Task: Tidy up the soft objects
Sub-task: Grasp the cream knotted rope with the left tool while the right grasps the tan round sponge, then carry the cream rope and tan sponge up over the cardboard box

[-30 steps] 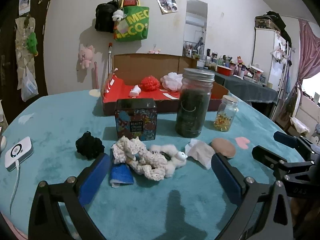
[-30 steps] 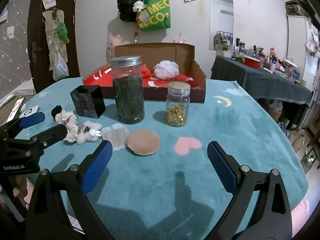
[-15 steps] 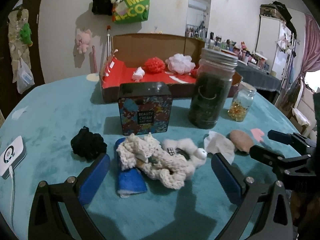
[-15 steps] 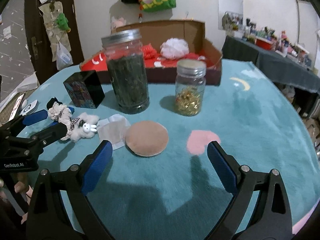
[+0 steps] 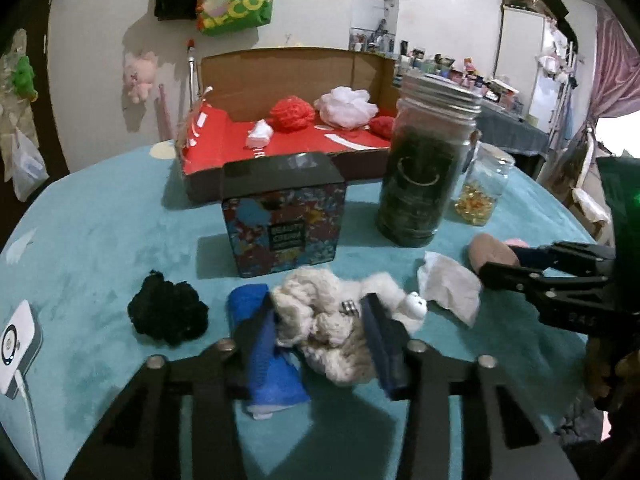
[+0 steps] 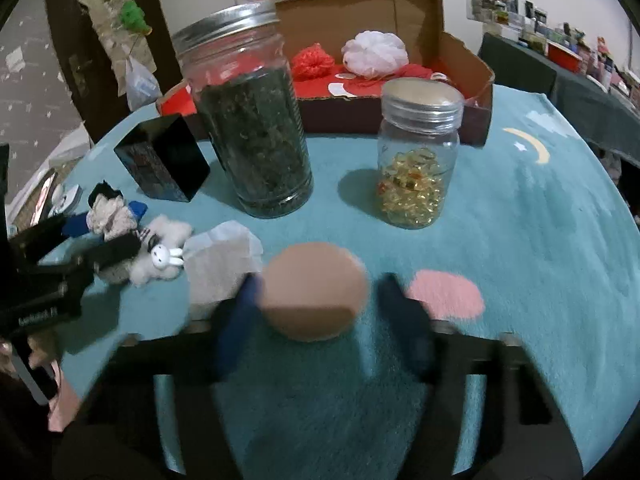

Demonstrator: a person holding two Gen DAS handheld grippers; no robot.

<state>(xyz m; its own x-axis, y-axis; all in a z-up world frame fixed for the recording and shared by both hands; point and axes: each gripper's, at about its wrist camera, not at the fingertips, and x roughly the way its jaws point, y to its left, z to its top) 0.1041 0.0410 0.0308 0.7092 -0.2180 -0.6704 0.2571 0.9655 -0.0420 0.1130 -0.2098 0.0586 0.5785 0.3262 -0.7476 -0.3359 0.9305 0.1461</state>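
Note:
A cream knitted bundle (image 5: 320,324) with a small white bunny toy (image 5: 414,304) lies on the teal cloth. My left gripper (image 5: 318,304) is closing; its pads press the bundle's sides. Next to the bundle lie a blue cloth (image 5: 276,384), a black scrunchie (image 5: 168,318) and a white fabric piece (image 5: 450,288). In the right wrist view a round tan puff (image 6: 316,292) lies flat between the closing jaws of my right gripper (image 6: 318,284). The left pad is at its edge and a small gap shows on the right.
A patterned tin (image 5: 284,220), a tall dark-filled jar (image 5: 424,168) and a small jar of yellow capsules (image 6: 416,176) stand behind. A cardboard box with red lining (image 5: 224,140) holds red and white puffs. A white device (image 5: 16,340) lies at the left edge.
Both grippers moved forward and down toward the table. Their jaws narrowed from wide open, the left onto the cream bundle, the right around the tan puff.

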